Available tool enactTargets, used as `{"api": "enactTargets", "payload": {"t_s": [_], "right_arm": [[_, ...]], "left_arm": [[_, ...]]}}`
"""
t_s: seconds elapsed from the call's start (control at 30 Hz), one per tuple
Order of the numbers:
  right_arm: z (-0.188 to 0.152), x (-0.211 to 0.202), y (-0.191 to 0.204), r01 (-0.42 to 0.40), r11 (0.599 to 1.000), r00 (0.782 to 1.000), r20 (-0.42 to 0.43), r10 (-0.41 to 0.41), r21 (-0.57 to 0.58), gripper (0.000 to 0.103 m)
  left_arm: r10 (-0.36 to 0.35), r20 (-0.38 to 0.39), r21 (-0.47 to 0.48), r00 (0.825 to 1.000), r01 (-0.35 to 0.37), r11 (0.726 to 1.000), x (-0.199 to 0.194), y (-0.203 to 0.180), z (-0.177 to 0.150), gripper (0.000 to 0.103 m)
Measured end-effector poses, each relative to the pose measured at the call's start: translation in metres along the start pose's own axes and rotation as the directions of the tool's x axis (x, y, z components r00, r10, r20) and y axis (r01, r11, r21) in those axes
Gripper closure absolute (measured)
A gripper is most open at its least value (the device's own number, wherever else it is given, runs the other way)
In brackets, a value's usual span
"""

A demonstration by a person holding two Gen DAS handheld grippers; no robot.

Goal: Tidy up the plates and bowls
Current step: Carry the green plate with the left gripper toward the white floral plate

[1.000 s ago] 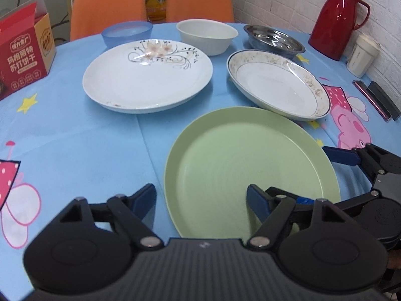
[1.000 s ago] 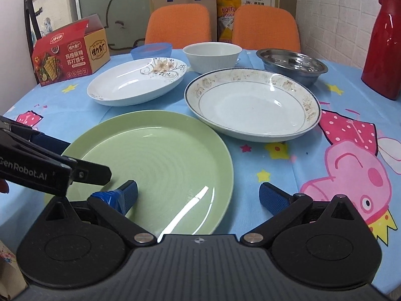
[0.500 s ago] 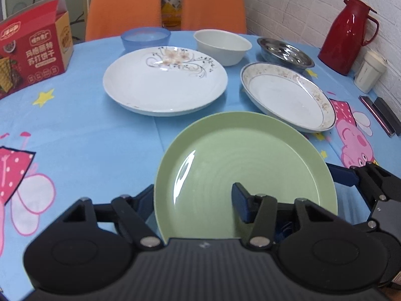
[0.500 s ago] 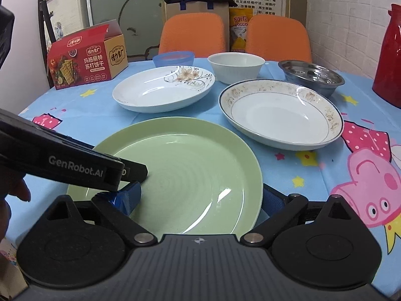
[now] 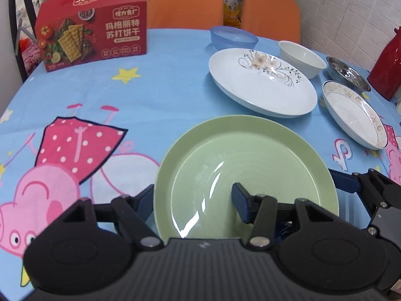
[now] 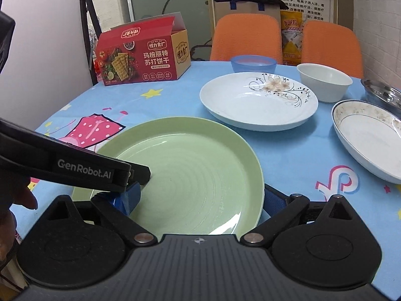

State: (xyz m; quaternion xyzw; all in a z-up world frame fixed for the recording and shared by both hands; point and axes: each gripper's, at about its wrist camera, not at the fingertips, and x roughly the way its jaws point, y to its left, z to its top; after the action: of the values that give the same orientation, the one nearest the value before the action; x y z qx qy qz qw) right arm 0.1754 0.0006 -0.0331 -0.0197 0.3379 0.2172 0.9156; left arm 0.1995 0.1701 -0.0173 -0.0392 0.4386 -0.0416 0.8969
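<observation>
A green plate (image 5: 245,165) is held off the blue tablecloth by both grippers. My left gripper (image 5: 193,200) is shut on its left rim, one finger under the plate and one on top. My right gripper (image 6: 200,198) is shut on its right rim in the same way, and it also shows in the left wrist view (image 5: 351,185). The green plate shows in the right wrist view too (image 6: 195,170). Beyond lie a white flower plate (image 5: 260,82), a gold-rimmed plate (image 5: 356,116), a white bowl (image 5: 300,57), a blue bowl (image 5: 233,37) and a steel bowl (image 5: 348,74).
A red cracker box (image 5: 92,25) stands at the back left. A red thermos (image 5: 388,65) stands at the far right. Two orange chairs (image 6: 245,37) are behind the table. The left gripper's arm (image 6: 75,168) crosses the right wrist view.
Both grippers have closed on the green plate and carried it to the left, over the pink pig print. The other dishes have stayed in place.
</observation>
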Motion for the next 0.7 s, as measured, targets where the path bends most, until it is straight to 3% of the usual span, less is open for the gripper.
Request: {"api": "enactTargets", "payload": {"t_s": [0.3, 0.37, 0.47, 0.6, 0.7], "right_arm": [[0.002, 0.012, 0.003, 0.001, 0.999, 1.0, -0.015, -0.001, -0.045, 0.014], [0.001, 0.012, 0.002, -0.007, 0.998, 1.0, -0.013, 0.007, -0.055, 0.014], [0.0, 0.006, -0.007, -0.041, 0.998, 0.999, -0.003, 0.041, -0.052, 0.018], [0.015, -0.031, -0.042, 0.005, 1.0, 0.994, 0.105, -0.008, 0.03, 0.016], [0.035, -0.043, -0.064, 0.048, 0.999, 0.988, 0.145, -0.05, 0.015, 0.016]], "left_arm": [[0.026, 0.027, -0.008, 0.999, -0.026, 1.0, 0.006, 0.004, 0.003, 0.047], [0.004, 0.021, -0.011, 1.0, -0.004, 1.0, 0.007, 0.004, 0.0, 0.035], [0.01, 0.036, -0.03, 0.999, -0.009, 1.0, 0.005, 0.005, 0.001, 0.034], [0.023, 0.116, -0.05, 0.993, -0.017, 0.999, -0.016, 0.014, 0.014, 0.034], [0.025, 0.153, -0.038, 0.988, -0.019, 0.999, -0.022, 0.015, 0.033, 0.034]]}}
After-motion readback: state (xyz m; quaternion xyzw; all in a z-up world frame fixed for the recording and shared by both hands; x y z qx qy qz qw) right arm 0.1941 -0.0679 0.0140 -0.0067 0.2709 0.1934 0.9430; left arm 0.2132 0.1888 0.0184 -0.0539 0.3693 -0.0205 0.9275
